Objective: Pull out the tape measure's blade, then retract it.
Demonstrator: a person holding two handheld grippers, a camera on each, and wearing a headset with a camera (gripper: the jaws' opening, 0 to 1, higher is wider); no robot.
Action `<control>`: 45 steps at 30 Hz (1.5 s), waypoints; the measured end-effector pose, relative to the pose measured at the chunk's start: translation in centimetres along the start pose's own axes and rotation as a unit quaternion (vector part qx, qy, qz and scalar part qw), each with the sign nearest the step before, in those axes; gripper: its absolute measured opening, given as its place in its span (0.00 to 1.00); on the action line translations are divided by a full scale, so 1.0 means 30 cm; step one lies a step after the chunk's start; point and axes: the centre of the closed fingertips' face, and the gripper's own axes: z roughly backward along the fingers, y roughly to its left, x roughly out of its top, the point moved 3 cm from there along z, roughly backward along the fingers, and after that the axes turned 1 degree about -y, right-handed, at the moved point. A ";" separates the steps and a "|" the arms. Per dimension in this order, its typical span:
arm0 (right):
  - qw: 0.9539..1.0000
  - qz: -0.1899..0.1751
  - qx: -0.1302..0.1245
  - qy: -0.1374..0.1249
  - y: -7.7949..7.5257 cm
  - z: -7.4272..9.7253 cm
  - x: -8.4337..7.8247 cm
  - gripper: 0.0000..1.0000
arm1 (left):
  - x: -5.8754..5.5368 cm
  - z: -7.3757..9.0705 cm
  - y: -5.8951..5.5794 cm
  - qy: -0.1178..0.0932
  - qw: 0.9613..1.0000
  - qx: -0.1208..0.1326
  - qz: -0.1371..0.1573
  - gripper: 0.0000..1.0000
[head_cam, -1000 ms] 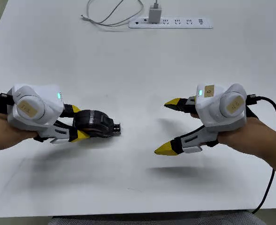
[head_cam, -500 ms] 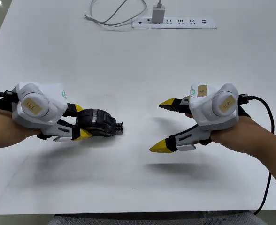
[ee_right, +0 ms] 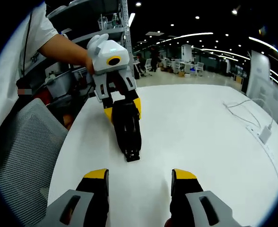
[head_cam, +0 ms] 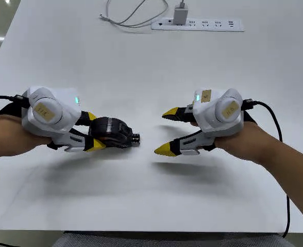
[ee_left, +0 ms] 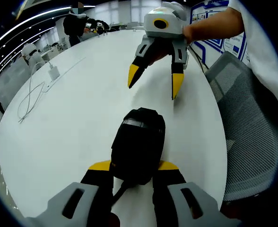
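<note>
Tape measure [head_cam: 113, 132] clamped between left gripper [head_cam: 94, 132] fingers.

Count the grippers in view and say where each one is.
2. The left gripper is at the table's left side, shut on the tape measure. The right gripper is at the right, jaws open, facing the tape measure. None seems hidden.

A white surface [head_cam: 141, 62] bears a power strip [head_cam: 218, 23], a plugged-in charger [head_cam: 180, 14] and a looped cable [head_cam: 117, 23] at its far edge. A grey mesh chair [ee_right: 21, 156] stands beside it. Beyond are metal shelving [ee_right: 122, 28], distant desks [ee_right: 186, 66] and ceiling strip lights [ee_right: 195, 35].
</note>
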 end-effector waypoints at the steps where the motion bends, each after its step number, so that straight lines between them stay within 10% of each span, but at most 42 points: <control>1: 1.000 0.003 0.002 0.000 0.003 -0.008 0.003 0.48 | 0.000 0.000 0.000 0.001 1.000 0.000 -0.001 0.27; 45: 0.996 0.065 0.054 -0.013 0.035 -0.193 0.021 0.12 | -0.003 -0.004 0.002 0.000 1.000 -0.002 0.008 0.27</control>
